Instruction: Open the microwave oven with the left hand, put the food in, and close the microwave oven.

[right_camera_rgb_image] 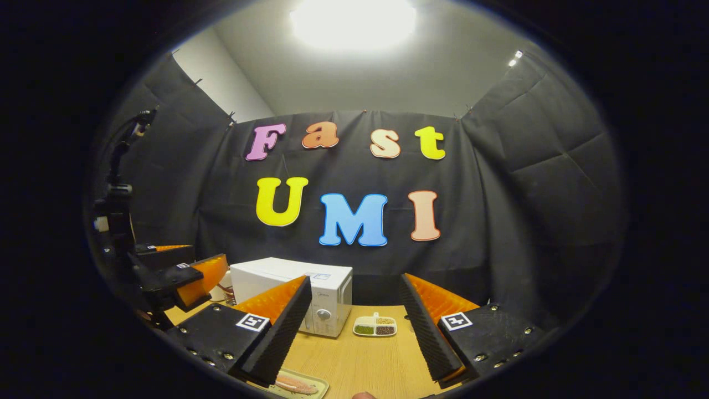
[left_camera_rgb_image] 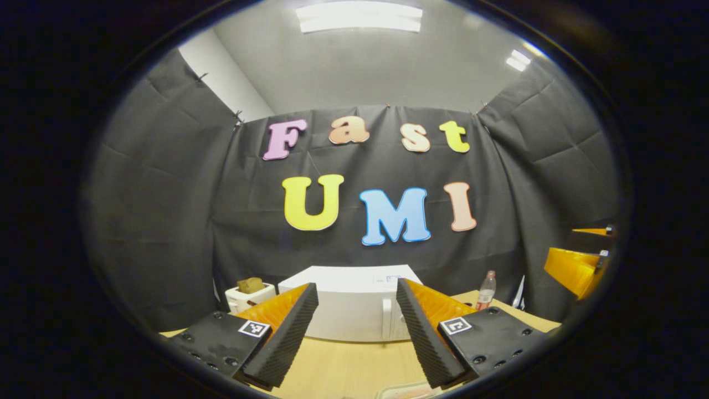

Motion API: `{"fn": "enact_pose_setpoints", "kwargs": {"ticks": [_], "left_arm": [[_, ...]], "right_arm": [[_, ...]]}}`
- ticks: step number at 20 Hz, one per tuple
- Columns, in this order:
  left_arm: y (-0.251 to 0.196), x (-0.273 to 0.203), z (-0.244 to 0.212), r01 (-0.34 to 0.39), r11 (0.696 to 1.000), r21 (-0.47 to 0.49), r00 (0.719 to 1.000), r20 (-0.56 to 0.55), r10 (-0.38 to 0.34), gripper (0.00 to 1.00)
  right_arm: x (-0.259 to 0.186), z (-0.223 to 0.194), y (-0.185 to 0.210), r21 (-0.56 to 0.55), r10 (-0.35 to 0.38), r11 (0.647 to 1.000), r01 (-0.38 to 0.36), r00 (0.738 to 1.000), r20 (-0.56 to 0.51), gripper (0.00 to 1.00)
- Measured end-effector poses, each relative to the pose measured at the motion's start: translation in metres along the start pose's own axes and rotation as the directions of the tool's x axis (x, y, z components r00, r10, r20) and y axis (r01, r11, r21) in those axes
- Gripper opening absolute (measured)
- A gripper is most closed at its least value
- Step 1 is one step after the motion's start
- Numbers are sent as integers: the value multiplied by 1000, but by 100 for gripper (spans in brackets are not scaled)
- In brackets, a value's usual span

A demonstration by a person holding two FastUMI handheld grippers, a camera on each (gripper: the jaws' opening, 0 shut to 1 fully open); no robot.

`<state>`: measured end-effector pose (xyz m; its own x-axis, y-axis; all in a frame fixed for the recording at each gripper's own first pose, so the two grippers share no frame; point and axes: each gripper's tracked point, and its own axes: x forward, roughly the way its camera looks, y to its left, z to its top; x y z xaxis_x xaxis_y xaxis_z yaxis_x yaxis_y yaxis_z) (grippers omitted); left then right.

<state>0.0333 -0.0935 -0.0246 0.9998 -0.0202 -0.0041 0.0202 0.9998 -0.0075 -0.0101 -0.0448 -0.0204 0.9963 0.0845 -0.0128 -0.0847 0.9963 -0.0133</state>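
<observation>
A white microwave (left_camera_rgb_image: 343, 310) stands on the wooden table with its door shut and a vertical handle (left_camera_rgb_image: 386, 318) at the door's right side. My left gripper (left_camera_rgb_image: 356, 288) is open and hovers in front of it, some way short of the door. In the right gripper view the microwave (right_camera_rgb_image: 332, 288) sits left of centre. A pale tray with a strip of food (right_camera_rgb_image: 293, 383) lies just below my open right gripper (right_camera_rgb_image: 355, 280); its rim (left_camera_rgb_image: 404, 392) also peeks in at the bottom of the left gripper view. Nothing is between either pair of fingers.
Left of the microwave is a white toaster with bread (left_camera_rgb_image: 249, 293). A bottle (left_camera_rgb_image: 486, 291) stands to its right near the wall. A small divided dish of grains (right_camera_rgb_image: 375, 326) sits beside the microwave. The other gripper (right_camera_rgb_image: 202, 260) hangs at the left, held open.
</observation>
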Motion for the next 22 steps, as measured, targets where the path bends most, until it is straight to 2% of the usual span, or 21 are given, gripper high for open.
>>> {"fn": "enact_pose_setpoints", "kwargs": {"ticks": [6, 11, 16, 19, 22], "left_arm": [[-10, 85, -34, 58, 998, -16, 998, 1, -58, 95], [-29, 149, -91, 141, 990, -16, 988, -62, -142, 96], [-51, 196, -146, 198, 980, 7, 973, -125, -195, 96], [-62, 217, -174, 208, 978, 15, 966, -157, -203, 97], [-74, 234, -197, 225, 974, 23, 958, -186, -217, 94]], "right_arm": [[12, -2, -4, 9, -91, 996, 91, 996, -14, 97], [22, -11, -2, -23, -175, 984, 174, 984, -36, 97], [28, -25, -6, -62, -246, 968, 242, 966, -80, 97], [29, -29, -12, -87, -287, 956, 279, 953, -97, 97], [30, -32, -12, -93, -309, 949, 300, 944, -113, 97]]}}
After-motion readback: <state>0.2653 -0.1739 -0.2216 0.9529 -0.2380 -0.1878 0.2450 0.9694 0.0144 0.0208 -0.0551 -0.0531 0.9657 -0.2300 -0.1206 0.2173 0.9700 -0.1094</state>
